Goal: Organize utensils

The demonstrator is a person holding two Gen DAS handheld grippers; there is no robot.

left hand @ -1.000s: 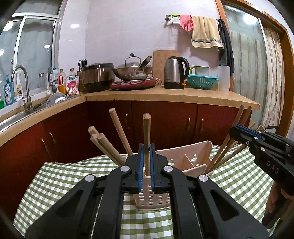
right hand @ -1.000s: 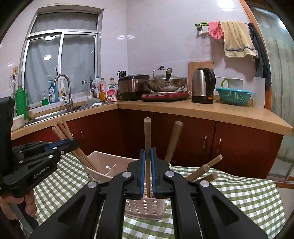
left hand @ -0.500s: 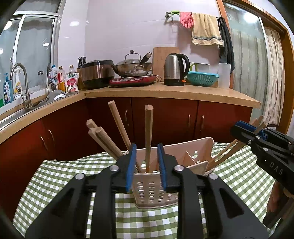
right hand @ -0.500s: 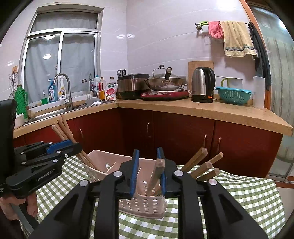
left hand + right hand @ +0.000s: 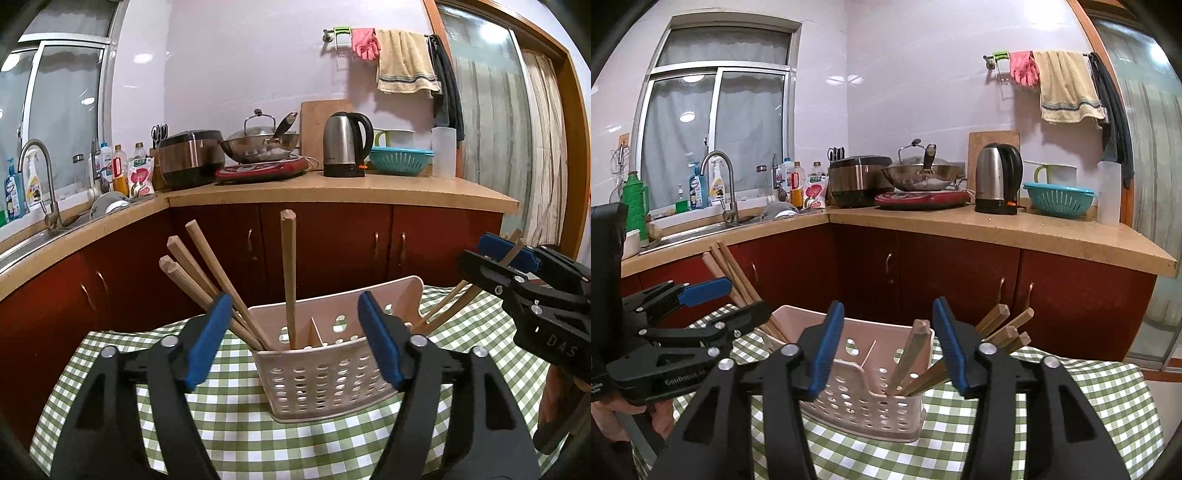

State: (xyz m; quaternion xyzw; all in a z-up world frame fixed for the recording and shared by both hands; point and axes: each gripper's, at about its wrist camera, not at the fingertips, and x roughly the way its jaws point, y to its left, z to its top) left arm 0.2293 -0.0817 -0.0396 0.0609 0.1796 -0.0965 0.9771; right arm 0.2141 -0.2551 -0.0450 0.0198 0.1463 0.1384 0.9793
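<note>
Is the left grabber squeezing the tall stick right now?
No, the left gripper has its blue pads wide apart, and the upright chopstick stands free in the utensil basket between them.

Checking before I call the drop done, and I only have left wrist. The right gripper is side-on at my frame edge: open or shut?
Observer: Open. In the right wrist view the right gripper has its blue pads spread wide.
Operator: Anything between them?
Observer: One chopstick shows between them. It stands in the basket, tilted right, and looks clear of both pads.
Operator: Rest of that end?
Observer: A bundle of chopsticks leans out over the basket's right end, at a lower angle than that one.
</note>
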